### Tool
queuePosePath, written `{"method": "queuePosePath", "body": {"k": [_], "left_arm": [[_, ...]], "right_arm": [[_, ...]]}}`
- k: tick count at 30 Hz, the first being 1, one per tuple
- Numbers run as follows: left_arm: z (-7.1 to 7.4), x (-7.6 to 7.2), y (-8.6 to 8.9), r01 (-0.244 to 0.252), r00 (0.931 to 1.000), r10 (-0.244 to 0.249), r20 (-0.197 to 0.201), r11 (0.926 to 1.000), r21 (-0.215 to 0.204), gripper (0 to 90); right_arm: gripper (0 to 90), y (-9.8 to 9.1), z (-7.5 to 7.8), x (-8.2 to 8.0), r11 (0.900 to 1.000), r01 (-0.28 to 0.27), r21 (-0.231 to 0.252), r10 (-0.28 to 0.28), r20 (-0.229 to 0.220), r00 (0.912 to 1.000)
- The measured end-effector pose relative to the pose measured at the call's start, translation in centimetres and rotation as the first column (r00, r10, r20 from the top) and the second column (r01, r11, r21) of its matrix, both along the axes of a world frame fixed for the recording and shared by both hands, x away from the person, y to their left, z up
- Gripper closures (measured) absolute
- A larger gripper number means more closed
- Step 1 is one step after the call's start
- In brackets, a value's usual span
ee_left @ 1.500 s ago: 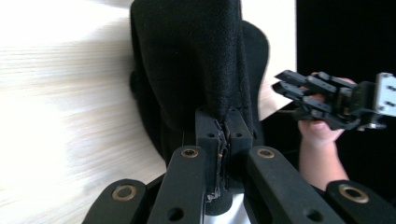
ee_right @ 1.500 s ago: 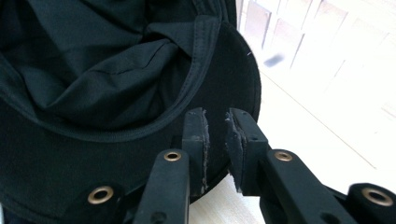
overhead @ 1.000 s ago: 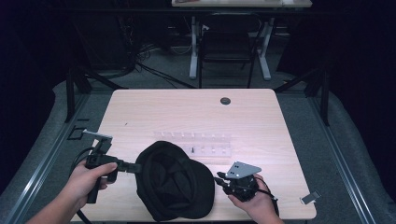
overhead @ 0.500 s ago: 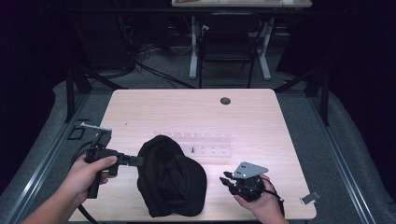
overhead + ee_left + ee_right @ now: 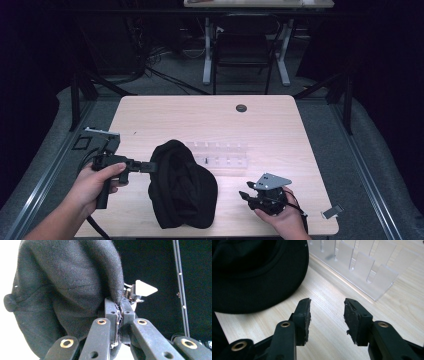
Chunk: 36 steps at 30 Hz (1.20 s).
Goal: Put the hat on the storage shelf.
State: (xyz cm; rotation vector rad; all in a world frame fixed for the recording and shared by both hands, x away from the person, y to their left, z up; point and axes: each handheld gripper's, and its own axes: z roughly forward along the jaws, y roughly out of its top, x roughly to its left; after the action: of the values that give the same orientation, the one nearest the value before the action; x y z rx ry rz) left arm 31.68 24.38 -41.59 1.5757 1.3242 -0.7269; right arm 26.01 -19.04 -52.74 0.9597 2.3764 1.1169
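Black cap [image 5: 180, 187] is lying on the near half of the table [image 5: 210, 115], its dark fabric bunched and its left edge lifted a little where it is being gripped. In the left gripper view the cap [image 5: 62, 290] is hanging as a folded mass of woven cloth, with a fold of its edge pinched tight between the two black jaws. The left gripper [image 5: 145, 166] is reaching in from the left, held in the person's left hand [image 5: 95, 182], its jaws clamped fully together on that fold.

The right gripper [image 5: 247, 195] is sitting near the table's front edge, just right of the cap and apart from it; its jaws have just been opening and are standing partly apart with only bare wood between them. Beyond the cap, a clear plastic rack [image 5: 220, 156] is resting on the table, touching the cap's far side.
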Motion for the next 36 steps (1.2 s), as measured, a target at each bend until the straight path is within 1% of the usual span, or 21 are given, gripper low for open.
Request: {"method": "queuePosePath", "body": {"k": [1, 4, 5, 6, 9, 10, 13, 18, 19, 20, 23, 24, 25, 27, 28, 29, 32, 36], "left_arm": [[0.2, 0.0, 0.0, 0.003, 1.0000, -0.003, 0.005, 1.0000, -0.003, 88.3], [0.6, 0.0, -0.1, 0.002, 0.9999, -0.001, 0.015, 0.9999, -0.014, 88.3], [0.7, 0.0, -0.2, 0.005, 0.9998, -0.004, 0.021, 0.9998, -0.019, 88.3], [0.8, 0.0, -0.2, 0.002, 0.9998, -0.002, 0.018, 0.9999, -0.014, 88.3], [1.1, 0.0, -0.4, 0.007, 0.9997, -0.006, 0.024, 0.9997, -0.023, 88.3], [1.2, 0.0, -0.4, 0.012, 0.9996, -0.012, 0.027, 0.9998, -0.017, 88.3], [1.4, 0.0, -0.4, 0.012, 0.9994, -0.011, 0.032, 0.9996, -0.024, 88.3], [2.1, 0.1, -0.3, 0.009, 0.9986, -0.007, 0.053, 0.9991, -0.043, 88.4], [2.4, 0.1, -0.2, 0.009, 0.9985, -0.007, 0.054, 0.9991, -0.043, 88.4], [2.5, 0.1, -0.2, 0.003, 0.9981, 0.000, 0.062, 0.9989, -0.046, 88.4], [3.2, 0.1, -0.1, 0.002, 0.9966, 0.002, 0.082, 0.9987, -0.050, 88.4], [3.5, 0.1, 0.0, -0.003, 0.9965, 0.007, 0.083, 0.9987, -0.052, 88.4], [3.8, 0.1, 0.1, -0.003, 0.9955, 0.008, 0.094, 0.9983, -0.058, 88.4], [4.3, 0.1, 0.3, -0.012, 0.9946, 0.018, 0.102, 0.9980, -0.062, 88.3], [4.6, 0.2, 0.4, -0.009, 0.9941, 0.016, 0.107, 0.9977, -0.067, 88.4], [4.8, 0.3, 0.5, -0.015, 0.9933, 0.022, 0.114, 0.9978, -0.064, 88.4], [5.5, 0.4, 0.6, -0.021, 0.9914, 0.030, 0.127, 0.9970, -0.075, 88.3], [6.1, 0.7, 0.5, -0.024, 0.9904, 0.036, 0.133, 0.9955, -0.092, 88.3]], "right_arm": [[55.9, 0.0, 0.0, 0.0, 1.0000, 0.000, 0.000, 0.000, 0.000, 1.0000], [53.3, -0.2, -0.2, 0.2, 0.9999, 0.012, 0.004, -0.012, -0.022, 0.9997], [51.2, -0.2, -0.3, 0.2, 0.9999, 0.012, -0.002, -0.013, -0.031, 0.9994], [50.6, -0.2, -0.5, 0.3, 0.9998, 0.018, -0.007, -0.019, -0.036, 0.9992], [50.6, -0.2, -0.9, 0.4, 0.9998, 0.011, -0.017, -0.012, -0.063, 0.9979], [50.3, -0.3, -0.9, 0.4, 0.9997, 0.010, -0.023, -0.011, -0.064, 0.9979], [48.6, -0.3, -0.9, 0.4, 0.9998, 0.015, -0.010, -0.016, -0.063, 0.9979], [48.2, -0.5, -1.0, 0.5, 0.9997, 0.018, -0.016, -0.019, -0.073, 0.9971], [47.8, -0.6, -1.0, 0.5, 0.9996, 0.019, -0.018, -0.021, -0.073, 0.9971], [47.4, -0.6, -1.0, 0.5, 0.9996, 0.023, -0.013, -0.024, -0.072, 0.9971], [47.3, -0.8, -0.9, 0.6, 0.9992, 0.035, -0.018, -0.036, -0.075, 0.9966], [47.0, -0.8, -0.9, 0.6, 0.9992, 0.037, -0.017, -0.038, -0.072, 0.9966], [46.4, -0.8, -0.9, 0.6, 0.9989, 0.045, -0.011, -0.046, -0.066, 0.9968], [45.3, -0.9, -0.8, 0.6, 0.9984, 0.054, -0.016, -0.055, -0.061, 0.9966], [45.1, -0.9, -0.9, 0.6, 0.9984, 0.055, -0.016, -0.056, -0.060, 0.9966], [44.7, -1.0, -0.9, 0.6, 0.9981, 0.058, -0.020, -0.059, -0.059, 0.9965], [42.5, -1.0, -1.0, 0.7, 0.9975, 0.068, -0.021, -0.069, -0.065, 0.9955], [39.8, -1.0, -1.0, 0.7, 0.9973, 0.071, -0.019, -0.072, -0.057, 0.9958]]}}
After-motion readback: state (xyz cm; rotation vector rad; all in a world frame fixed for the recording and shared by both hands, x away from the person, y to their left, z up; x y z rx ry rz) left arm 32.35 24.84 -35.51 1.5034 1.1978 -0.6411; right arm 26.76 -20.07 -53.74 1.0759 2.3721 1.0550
